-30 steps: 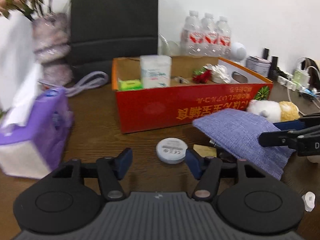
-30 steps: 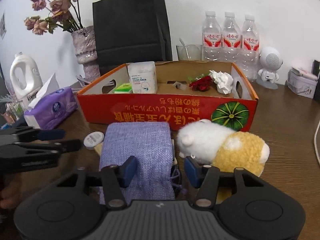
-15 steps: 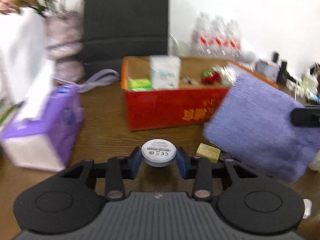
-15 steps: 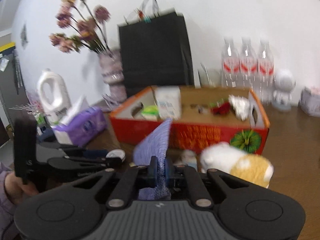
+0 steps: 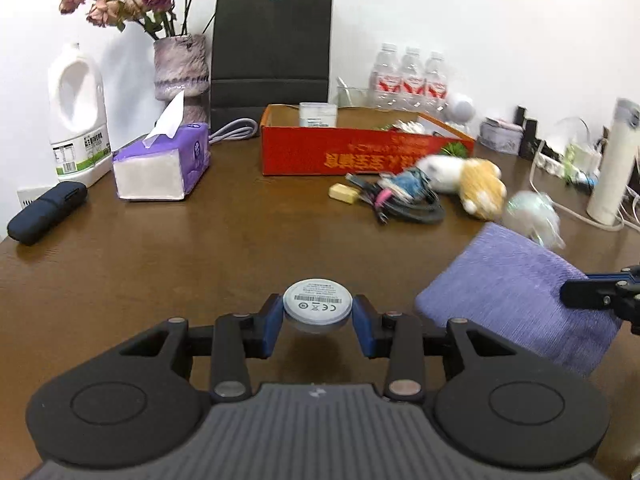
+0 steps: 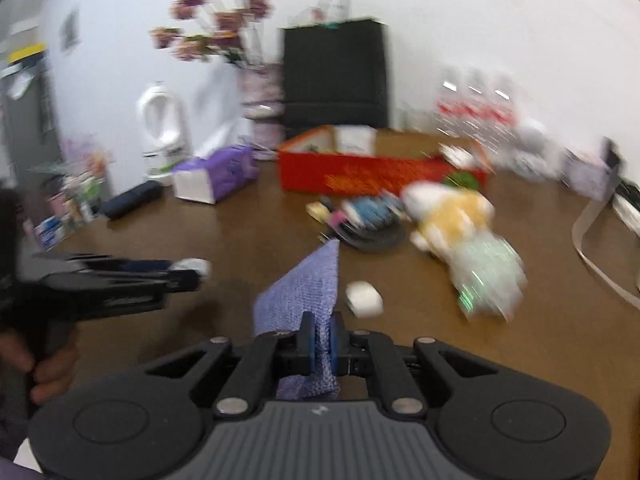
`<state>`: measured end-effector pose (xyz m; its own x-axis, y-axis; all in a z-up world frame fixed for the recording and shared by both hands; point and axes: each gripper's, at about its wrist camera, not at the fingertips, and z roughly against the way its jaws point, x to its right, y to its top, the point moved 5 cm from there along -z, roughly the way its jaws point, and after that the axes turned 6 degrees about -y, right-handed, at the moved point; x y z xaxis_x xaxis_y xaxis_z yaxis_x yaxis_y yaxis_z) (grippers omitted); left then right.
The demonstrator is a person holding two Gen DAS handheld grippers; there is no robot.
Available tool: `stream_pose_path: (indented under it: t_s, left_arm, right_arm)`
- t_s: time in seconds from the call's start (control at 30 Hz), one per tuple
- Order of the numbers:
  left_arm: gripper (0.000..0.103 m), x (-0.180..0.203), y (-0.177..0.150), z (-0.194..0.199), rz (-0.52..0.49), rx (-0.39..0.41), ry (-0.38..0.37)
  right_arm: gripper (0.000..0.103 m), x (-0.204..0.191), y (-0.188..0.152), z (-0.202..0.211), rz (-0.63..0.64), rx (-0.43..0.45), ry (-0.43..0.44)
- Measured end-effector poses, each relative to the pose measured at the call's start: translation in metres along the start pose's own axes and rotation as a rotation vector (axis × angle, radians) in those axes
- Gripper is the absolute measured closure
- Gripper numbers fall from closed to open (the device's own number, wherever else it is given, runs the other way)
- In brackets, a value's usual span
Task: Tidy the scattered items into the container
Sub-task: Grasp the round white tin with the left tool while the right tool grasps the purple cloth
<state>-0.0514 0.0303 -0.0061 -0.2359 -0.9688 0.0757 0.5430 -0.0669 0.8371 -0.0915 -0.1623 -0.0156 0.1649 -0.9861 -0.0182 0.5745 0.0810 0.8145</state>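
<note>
My left gripper point(image 5: 318, 320) is shut on a round white disc point(image 5: 317, 305) with a printed label, held above the brown table. My right gripper point(image 6: 320, 344) is shut on a purple woven pouch point(image 6: 304, 292), which hangs edge-on between its blue pads; the same pouch point(image 5: 516, 296) shows at the right of the left wrist view. The red cardboard box point(image 5: 360, 152) stands far back on the table with several items inside. A white-and-yellow plush toy point(image 5: 464, 184), a tangle of cables point(image 5: 404, 200) and a small yellow block point(image 5: 344, 193) lie in front of it.
A purple tissue box point(image 5: 160, 164), a white jug point(image 5: 78, 116), a vase of dried flowers point(image 5: 182, 68) and a black paper bag point(image 5: 272, 52) stand at back left. A dark case point(image 5: 46, 212) lies at the left edge. Water bottles point(image 5: 408, 76) stand behind the box. A small white case point(image 6: 364, 300) lies near the pouch.
Both grippers closed, the left on the white disc and the right on the purple pouch, and lifted them. Both hands then pulled back from the red box, which now looks far off.
</note>
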Motion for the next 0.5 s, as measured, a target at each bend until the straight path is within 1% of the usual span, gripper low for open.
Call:
stream_pose_path:
  t_s: [0.07,0.1,0.13,0.2,0.23,0.27,0.4,0.43,0.5]
  left_arm:
    - [0.065,0.005,-0.005,0.005,-0.007,-0.001,-0.012]
    - [0.064,0.007,-0.008,0.008,-0.01,0.002,-0.013]
    - [0.064,0.008,-0.009,0.01,-0.01,0.004,-0.013]
    - [0.064,0.009,-0.011,0.011,-0.014,0.001,-0.015]
    - [0.064,0.01,-0.012,0.011,-0.017,0.004,-0.016]
    - [0.064,0.011,-0.012,0.011,-0.02,0.003,-0.019]
    - [0.064,0.015,-0.014,0.007,-0.023,-0.005,-0.015]
    - [0.064,0.015,-0.015,0.006,-0.024,-0.006,-0.016]
    - [0.064,0.016,-0.017,0.005,-0.026,-0.009,-0.02]
  right_arm:
    - [0.095,0.0,-0.013,0.009,0.062,0.012,-0.091]
    - [0.09,-0.002,-0.017,0.013,0.098,0.027,-0.116]
    - [0.082,-0.004,-0.021,0.016,0.115,0.031,-0.13]
    - [0.033,-0.005,-0.023,0.019,0.106,0.028,-0.093]
    - [0.026,-0.006,-0.021,0.019,0.092,0.036,-0.073]
    - [0.026,-0.004,-0.02,0.016,0.075,0.034,-0.064]
    - [0.028,0.012,-0.014,-0.014,-0.044,-0.032,-0.058]
    - [0.029,0.015,-0.014,-0.023,-0.061,-0.049,-0.066]
    - [0.032,0.011,-0.014,-0.032,-0.051,-0.061,-0.076]
